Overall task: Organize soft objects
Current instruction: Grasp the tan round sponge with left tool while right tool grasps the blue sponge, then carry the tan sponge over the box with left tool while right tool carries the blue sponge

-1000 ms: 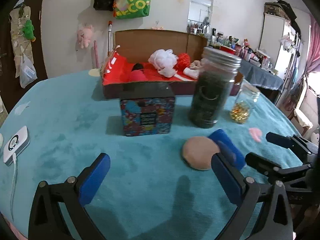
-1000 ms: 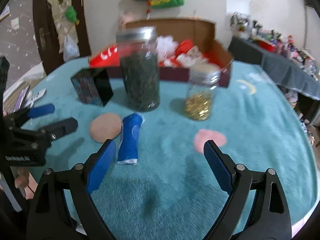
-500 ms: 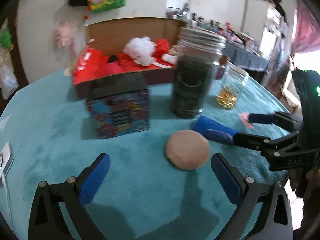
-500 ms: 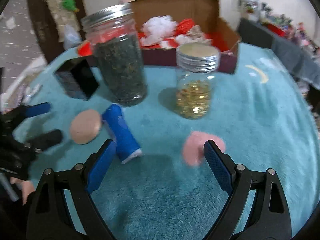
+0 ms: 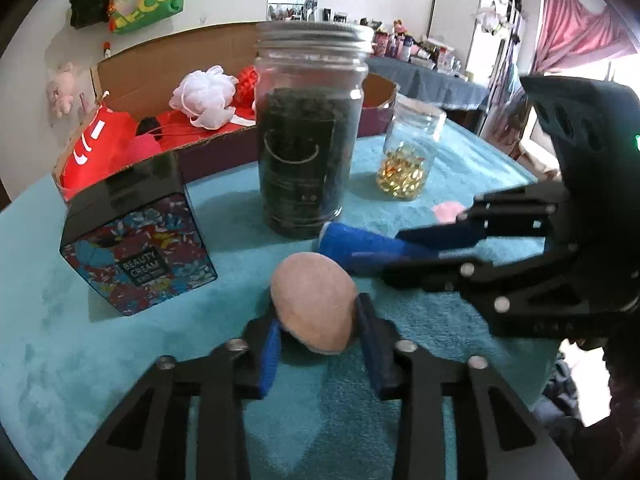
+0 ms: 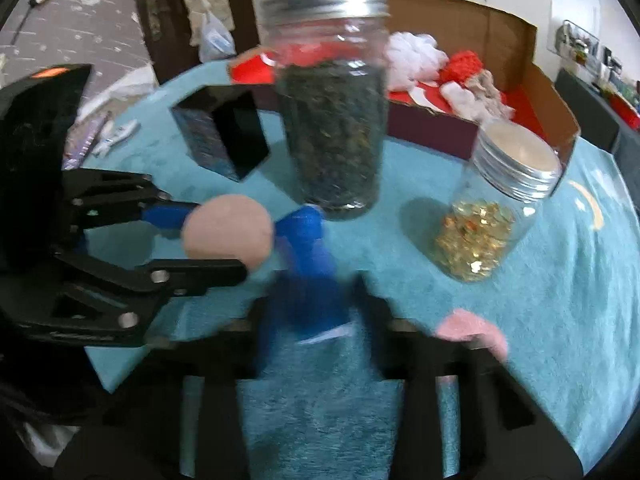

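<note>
Left gripper [image 5: 317,338] fingers closed around tan round sponge [image 5: 314,306] on teal bench [image 5: 80,360]. Right gripper [image 6: 316,316] fingers clamped on blue fabric roll [image 6: 310,264], just beside sponge. Tall jar of dark leaves [image 5: 308,132] directly behind both. Beauty cream tin [image 5: 136,240] left, capsule jar [image 5: 408,152] right, pink pad [image 6: 472,330] near. Cardboard box [image 5: 168,64] with white mesh pouf [image 5: 204,96] beyond.

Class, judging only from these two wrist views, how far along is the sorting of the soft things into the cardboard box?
Done: the white bath pouf and red items lie in the cardboard box. In hand: the left gripper is shut on the tan sponge; the right gripper is shut on the blue roll. Left: boxing both, plus the pink puff on the table.
</note>
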Available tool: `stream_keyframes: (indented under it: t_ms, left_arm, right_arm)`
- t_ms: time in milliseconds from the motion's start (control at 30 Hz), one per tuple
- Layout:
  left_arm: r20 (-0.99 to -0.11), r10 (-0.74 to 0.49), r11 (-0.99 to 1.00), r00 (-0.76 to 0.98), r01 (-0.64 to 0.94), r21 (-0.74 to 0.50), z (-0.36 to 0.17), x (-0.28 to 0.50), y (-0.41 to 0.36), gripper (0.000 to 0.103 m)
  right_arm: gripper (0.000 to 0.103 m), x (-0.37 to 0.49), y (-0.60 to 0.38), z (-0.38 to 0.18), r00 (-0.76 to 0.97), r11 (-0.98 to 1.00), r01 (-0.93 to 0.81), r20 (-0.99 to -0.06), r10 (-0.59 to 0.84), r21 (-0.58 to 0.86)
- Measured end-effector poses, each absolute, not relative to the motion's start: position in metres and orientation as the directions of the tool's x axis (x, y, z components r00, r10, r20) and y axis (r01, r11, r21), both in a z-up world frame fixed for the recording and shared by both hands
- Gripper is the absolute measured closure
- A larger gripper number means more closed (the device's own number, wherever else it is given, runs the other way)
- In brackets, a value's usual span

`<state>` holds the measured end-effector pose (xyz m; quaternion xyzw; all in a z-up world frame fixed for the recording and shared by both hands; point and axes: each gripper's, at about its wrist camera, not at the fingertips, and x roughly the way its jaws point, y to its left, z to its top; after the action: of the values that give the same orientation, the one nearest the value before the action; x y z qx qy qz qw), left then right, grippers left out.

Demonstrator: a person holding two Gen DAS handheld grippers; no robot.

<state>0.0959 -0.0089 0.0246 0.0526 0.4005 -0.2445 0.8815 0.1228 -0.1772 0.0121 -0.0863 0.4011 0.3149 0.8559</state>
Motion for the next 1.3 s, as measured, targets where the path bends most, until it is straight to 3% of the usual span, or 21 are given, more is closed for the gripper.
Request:
stream_keyframes:
  t_ms: [33,367,700,1300]
  left_arm:
    - [-0.728,-0.411,0.871,0.549,0.473,-0.135,0.026,0.096,-0.006,0.092]
    - [-0.68,-0.486,0.846,0.55,0.491,-0.207,0.044,0.092,-0.001,0.092]
    - [-0.684,-0.484,0.855,0.546,0.461,-0.238,0.038,0.09,0.013,0.092]
    - [-0.699,-0.395,0.919,0.596,0.267,-0.291,0.032,0.082,0.106,0.093]
  right_arm:
    - [0.08,0.122,-0.177,0.012,0.483,0.786,-0.61,-0.738,0.472,0.103]
    - [0.08,0.1,-0.19,0.036,0.569,0.816,-0.56,-0.649,0.505,0.145]
    - [0.08,0.096,-0.202,0.032,0.584,0.847,-0.507,-0.658,0.474,0.16]
    - [0.08,0.101,-0.252,0.02,0.604,0.914,-0.365,-0.702,0.377,0.177]
